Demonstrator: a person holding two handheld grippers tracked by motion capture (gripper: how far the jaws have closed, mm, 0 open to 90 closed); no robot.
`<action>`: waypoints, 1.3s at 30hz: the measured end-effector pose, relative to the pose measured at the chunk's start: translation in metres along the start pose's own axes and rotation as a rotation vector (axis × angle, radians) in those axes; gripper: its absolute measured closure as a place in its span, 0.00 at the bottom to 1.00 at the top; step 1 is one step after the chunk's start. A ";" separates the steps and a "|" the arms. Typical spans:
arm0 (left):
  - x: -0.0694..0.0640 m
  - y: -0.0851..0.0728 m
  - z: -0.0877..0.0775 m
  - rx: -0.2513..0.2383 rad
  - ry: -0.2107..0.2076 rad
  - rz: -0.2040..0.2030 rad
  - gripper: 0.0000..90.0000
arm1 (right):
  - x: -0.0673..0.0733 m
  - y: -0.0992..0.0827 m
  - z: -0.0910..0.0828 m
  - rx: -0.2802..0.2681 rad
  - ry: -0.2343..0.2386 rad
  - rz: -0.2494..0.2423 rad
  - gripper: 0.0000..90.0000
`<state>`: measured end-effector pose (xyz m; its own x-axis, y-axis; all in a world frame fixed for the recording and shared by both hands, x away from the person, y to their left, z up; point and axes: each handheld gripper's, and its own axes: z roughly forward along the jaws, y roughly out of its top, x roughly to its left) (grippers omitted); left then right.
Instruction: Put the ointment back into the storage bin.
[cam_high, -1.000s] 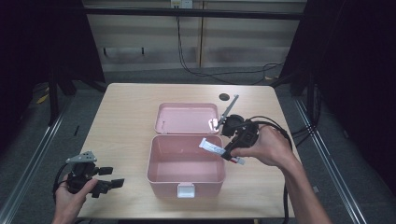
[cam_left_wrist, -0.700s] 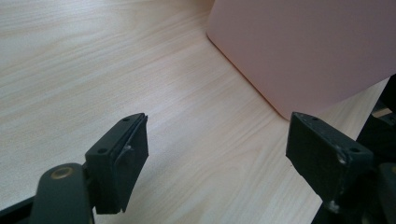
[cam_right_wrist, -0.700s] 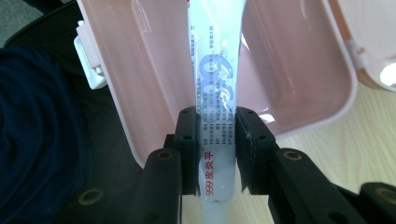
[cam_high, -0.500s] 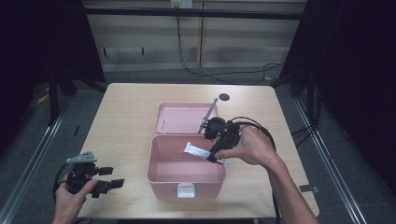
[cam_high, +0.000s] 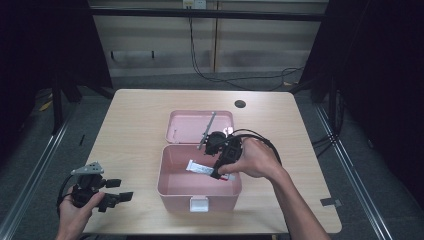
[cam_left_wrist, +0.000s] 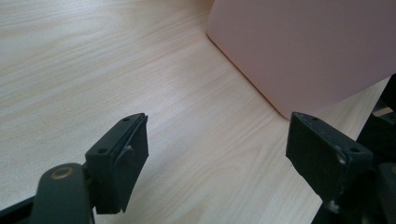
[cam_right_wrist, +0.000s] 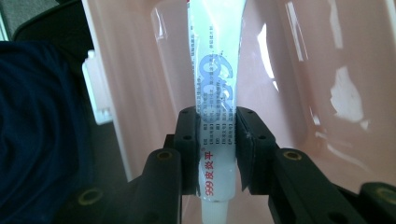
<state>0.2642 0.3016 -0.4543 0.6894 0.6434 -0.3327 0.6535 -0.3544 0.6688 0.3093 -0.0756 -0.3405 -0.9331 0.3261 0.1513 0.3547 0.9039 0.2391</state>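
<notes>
Clamped from both sides, the jaws of the right gripper (cam_high: 218, 170) pinch a white ointment tube (cam_high: 202, 168) near its capped end; in the high view the tube sticks out from the jaws toward the left, over the open hollow of the pink box (cam_high: 175, 182), and the right hand (cam_high: 252, 159) wraps the gripper's body just behind the jaws, above the box's right wall. Beyond the jaws, on the far side of the hand, the box's lid (cam_high: 185, 127) lies open and flat on the wooden table (cam_high: 135, 115), with a thin grey rod (cam_high: 207, 129) lying slantwise across it, and a small dark round mark (cam_high: 240, 104) sits on the table well past that. At the near left corner of the table the left hand (cam_high: 75, 210) holds the left gripper (cam_high: 116, 190), whose jaws stand apart with nothing between them and point toward the box, well apart from its left wall. From the left gripper view, the left gripper (cam_left_wrist: 215, 154) shows its two black jaws wide apart over bare wood grain, and ahead of them and toward the right jaw rises the rounded corner of the pink box (cam_left_wrist: 308, 51), not touched by either jaw. From the right gripper view, the right gripper (cam_right_wrist: 218, 149) has both pads pressed against the tube (cam_right_wrist: 215, 70), which runs straight up from between the jaws with blue print above them and red print below; behind the tube lies the glossy pink inside of the box (cam_right_wrist: 327, 56), and to the left of the jaws a white latch (cam_right_wrist: 95, 88) sits on the box's wall beside a dark blue cloth (cam_right_wrist: 37, 130).
</notes>
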 end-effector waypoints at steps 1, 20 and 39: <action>0.000 0.000 0.000 0.000 0.000 0.001 0.23 | -0.001 0.002 0.003 -0.003 0.003 -0.007 0.80; 0.000 0.000 0.000 0.003 -0.004 0.003 0.23 | 0.003 0.024 0.046 0.079 0.065 -0.053 0.80; 0.000 0.000 0.000 0.003 -0.004 0.001 0.23 | 0.005 0.035 0.084 0.139 0.116 -0.100 0.80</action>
<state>0.2645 0.3017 -0.4544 0.6916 0.6401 -0.3346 0.6535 -0.3572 0.6673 0.3117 -0.0193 -0.4117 -0.9475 0.2058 0.2448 0.2413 0.9623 0.1251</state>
